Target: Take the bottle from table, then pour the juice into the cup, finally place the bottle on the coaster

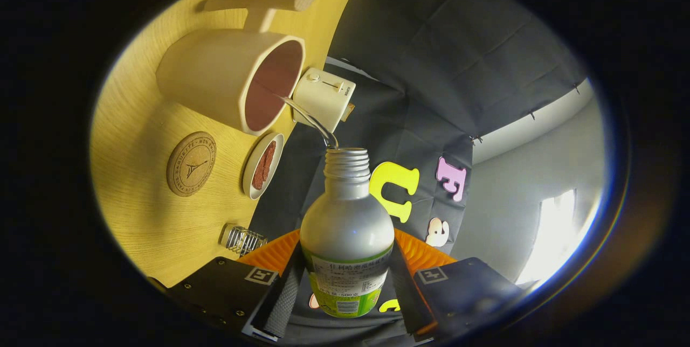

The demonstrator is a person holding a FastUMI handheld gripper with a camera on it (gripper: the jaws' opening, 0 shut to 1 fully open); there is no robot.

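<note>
Your inventory: table (140, 217), wooden; cup (226, 77) with a wooden handle, standing on it; bottle (346, 228), uncapped, clamped between both fingers of your gripper (345, 287), tilted so a thin stream arcs from its mouth into the cup; cork coaster (191, 164) beside the cup; small dish (262, 165).

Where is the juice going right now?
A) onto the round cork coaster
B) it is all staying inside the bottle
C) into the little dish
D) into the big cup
D: a thin stream leaves the open mouth of the bottle, which the gripper grips between its fingers, and arcs into the cup.
</note>
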